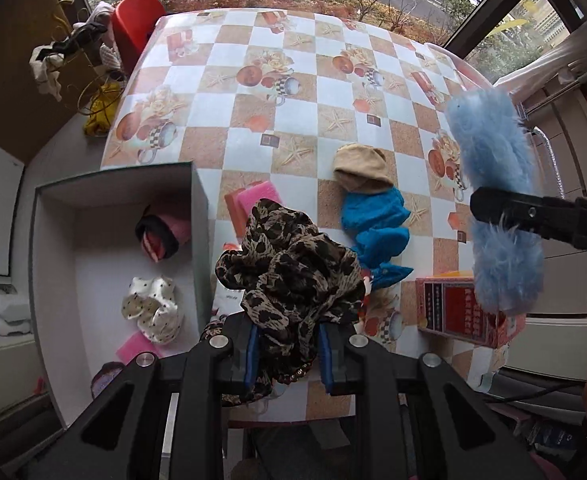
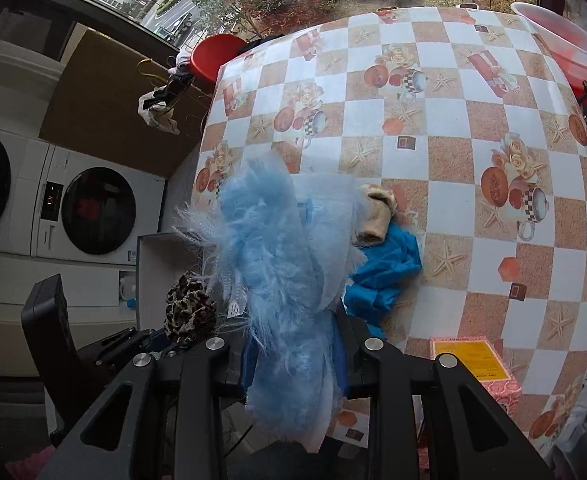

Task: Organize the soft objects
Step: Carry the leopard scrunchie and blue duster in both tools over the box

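Note:
My left gripper (image 1: 289,350) is shut on a leopard-print cloth (image 1: 289,272), held above the table's near edge beside the open white box (image 1: 113,216). The box holds a pink-and-black rolled item (image 1: 161,236), a dotted white cloth (image 1: 153,308) and a pink piece (image 1: 133,350). My right gripper (image 2: 295,356) is shut on a fluffy light-blue cloth (image 2: 277,264), which also shows in the left wrist view (image 1: 493,200) at the right. A blue cloth (image 1: 377,228) and a beige sock (image 1: 361,170) lie on the checkered table (image 1: 293,80).
A pink sponge (image 1: 253,200) lies by the box's right wall. A red patterned carton (image 1: 465,308) stands at the table's near right corner. A red stool (image 1: 137,20) and washing machines (image 2: 85,208) stand left of the table. A pink basin (image 2: 565,44) sits at the far right.

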The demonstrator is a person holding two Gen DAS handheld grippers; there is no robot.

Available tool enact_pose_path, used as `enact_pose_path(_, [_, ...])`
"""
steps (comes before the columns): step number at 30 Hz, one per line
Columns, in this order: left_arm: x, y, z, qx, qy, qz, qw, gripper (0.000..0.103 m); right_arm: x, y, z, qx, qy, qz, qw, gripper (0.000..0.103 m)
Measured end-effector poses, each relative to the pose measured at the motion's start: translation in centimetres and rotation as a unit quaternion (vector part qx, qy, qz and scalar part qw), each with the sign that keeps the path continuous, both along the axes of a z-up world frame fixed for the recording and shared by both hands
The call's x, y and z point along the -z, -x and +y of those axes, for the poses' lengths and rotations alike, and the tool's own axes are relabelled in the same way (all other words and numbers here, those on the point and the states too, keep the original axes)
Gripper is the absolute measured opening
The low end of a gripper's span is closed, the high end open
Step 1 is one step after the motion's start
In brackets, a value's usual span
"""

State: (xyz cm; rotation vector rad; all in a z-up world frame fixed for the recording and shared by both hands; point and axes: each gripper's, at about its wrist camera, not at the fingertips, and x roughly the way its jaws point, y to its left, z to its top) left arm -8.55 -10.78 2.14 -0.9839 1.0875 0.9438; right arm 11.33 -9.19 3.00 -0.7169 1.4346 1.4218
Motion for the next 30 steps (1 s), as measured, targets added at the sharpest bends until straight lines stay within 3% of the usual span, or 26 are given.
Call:
enact_pose_path(3, [0.2, 3.3, -1.6, -0.022, -0.003, 0.015, 0.9996, 0.026, 0.5, 3.7, -1.1, -0.038, 0.003, -0.026, 0.999, 0.031])
enact_pose_path(6, [0.7, 6.5, -3.1, -0.046, -0.005, 0.032, 0.9984, 0.026, 1.3, 7.0, -1.6, -0.070, 0.010, -0.020, 0.997, 0.031])
enact_pose_path(15, [1.7, 14.1, -5.9, -0.145, 0.001, 0.030, 0.9891, 0.026, 1.6, 15.4, -1.1, -0.168, 0.017, -0.027, 0.985, 0.031])
enact_pose_path(23, [2.4, 17.2, -6.6, -0.194, 0.000, 0.016, 0.9808, 0.026, 1.7, 21.4, -0.7, -0.252, 0.016, -0.064, 0.965, 0.032])
enact_pose_path(30, [2.8, 18.0, -6.5, -0.204, -0.001, 0.009, 0.9790, 0.026, 1.2, 24.2, 0.6, -0.279, 0.006, -0.079, 0.957, 0.032])
